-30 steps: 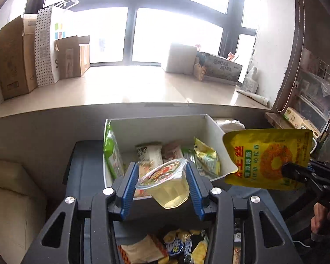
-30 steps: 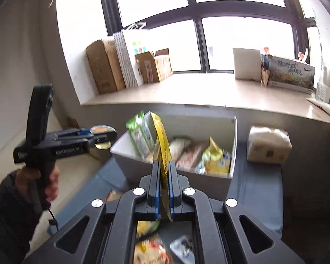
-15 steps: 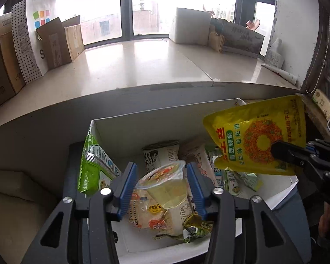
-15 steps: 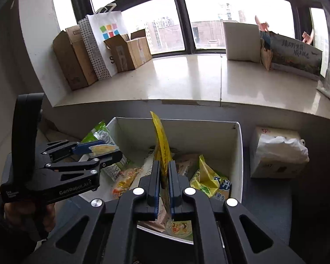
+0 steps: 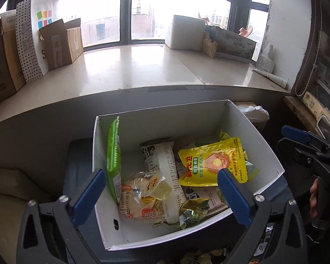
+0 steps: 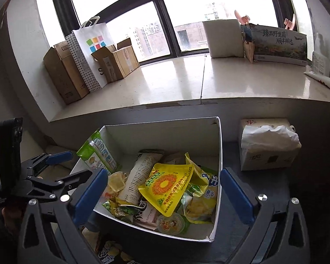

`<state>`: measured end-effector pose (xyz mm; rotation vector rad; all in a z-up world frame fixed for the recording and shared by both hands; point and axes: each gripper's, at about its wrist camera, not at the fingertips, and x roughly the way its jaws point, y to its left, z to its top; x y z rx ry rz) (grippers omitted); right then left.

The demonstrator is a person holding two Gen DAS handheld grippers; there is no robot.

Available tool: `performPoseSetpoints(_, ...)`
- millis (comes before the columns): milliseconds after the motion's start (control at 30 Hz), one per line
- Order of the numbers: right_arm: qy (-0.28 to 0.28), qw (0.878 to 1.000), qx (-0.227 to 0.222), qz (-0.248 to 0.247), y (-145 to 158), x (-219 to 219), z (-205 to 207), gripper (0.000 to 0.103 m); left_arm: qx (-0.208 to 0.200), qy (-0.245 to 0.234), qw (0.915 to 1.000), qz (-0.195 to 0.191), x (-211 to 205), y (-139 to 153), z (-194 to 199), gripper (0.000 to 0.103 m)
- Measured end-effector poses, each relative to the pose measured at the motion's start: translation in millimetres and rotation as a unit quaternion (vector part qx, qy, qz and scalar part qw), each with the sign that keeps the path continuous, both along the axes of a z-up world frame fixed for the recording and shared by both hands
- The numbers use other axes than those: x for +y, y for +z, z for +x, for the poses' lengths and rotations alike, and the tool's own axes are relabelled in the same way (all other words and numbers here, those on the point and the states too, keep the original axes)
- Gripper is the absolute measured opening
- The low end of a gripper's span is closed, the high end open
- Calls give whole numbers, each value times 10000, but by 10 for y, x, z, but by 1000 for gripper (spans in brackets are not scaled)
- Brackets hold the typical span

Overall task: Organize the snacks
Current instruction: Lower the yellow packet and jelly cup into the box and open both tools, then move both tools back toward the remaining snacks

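A white cardboard box (image 5: 165,123) (image 6: 165,134) holds several snack packets. My left gripper (image 5: 159,176) hangs over its near left side, jaws opening wide and nothing between them. A clear jelly cup (image 5: 161,187) (image 6: 116,181) lies loose on the packets below it. My right gripper (image 6: 162,173) is over the near edge, jaws also opening and empty. The yellow pouch (image 6: 167,187) (image 5: 211,162) lies flat on top of the pile. Each gripper shows in the other's view: the left gripper (image 6: 80,163) at the box's left, the right one's blue pad (image 5: 296,133) at its right.
A tissue box (image 6: 268,147) stands right of the white box on the dark surface. More loose snacks (image 6: 107,253) lie below the near edge. Behind is a wide windowsill (image 5: 132,70) with cardboard boxes (image 5: 61,44), a paper bag (image 6: 90,52) and a white block (image 6: 224,37).
Both grippers moved in over the box and opened. The jelly cup left the left gripper and the yellow pouch left the right one; both now lie in the box.
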<state>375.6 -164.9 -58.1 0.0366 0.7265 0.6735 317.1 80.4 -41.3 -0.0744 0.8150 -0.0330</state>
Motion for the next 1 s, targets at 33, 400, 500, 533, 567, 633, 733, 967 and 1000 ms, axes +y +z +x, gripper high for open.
performPoseSetpoints(33,26,10000,-47,-3,42,-14,-40,103,-31,-6,10000,-9,-4,19,-58,103)
performPoseSetpoints(400,132,9989,-412,-161,76,-480,-1006,103,-539,96,9985,-75,-133,133,-1281,103)
performPoseSetpoints(500,-146,9987,-314,-381,-122,-617,-1266,103,-540,216,9983,-84,-204,32,-1632,103)
performPoseSetpoints(533,-328,9980,-245,-485,-205,-659,-1320,103,-527,283,9982,-44,-226,-11,-1730,103)
performPoseSetpoints(567,-485,9969,-183,-584,-290,-686,-1366,103,-511,352,9981,-23,-239,-55,-1810,103)
performPoseSetpoints(633,-809,9945,-10,-663,-470,-736,-1425,103,-455,363,9981,-203,-247,-143,-1941,103)
performPoseSetpoints(733,-1089,9904,277,-810,-777,-735,-1432,103,-378,313,9979,-427,-269,-255,-2062,103)
performPoseSetpoints(967,-1199,9814,510,-1413,-1227,-433,-1322,103,-166,255,9975,-643,-261,-444,-2151,103)
performPoseSetpoints(1000,-1291,9791,573,-1466,-1256,-413,-1277,103,-150,256,9973,-673,-253,-461,-2153,103)
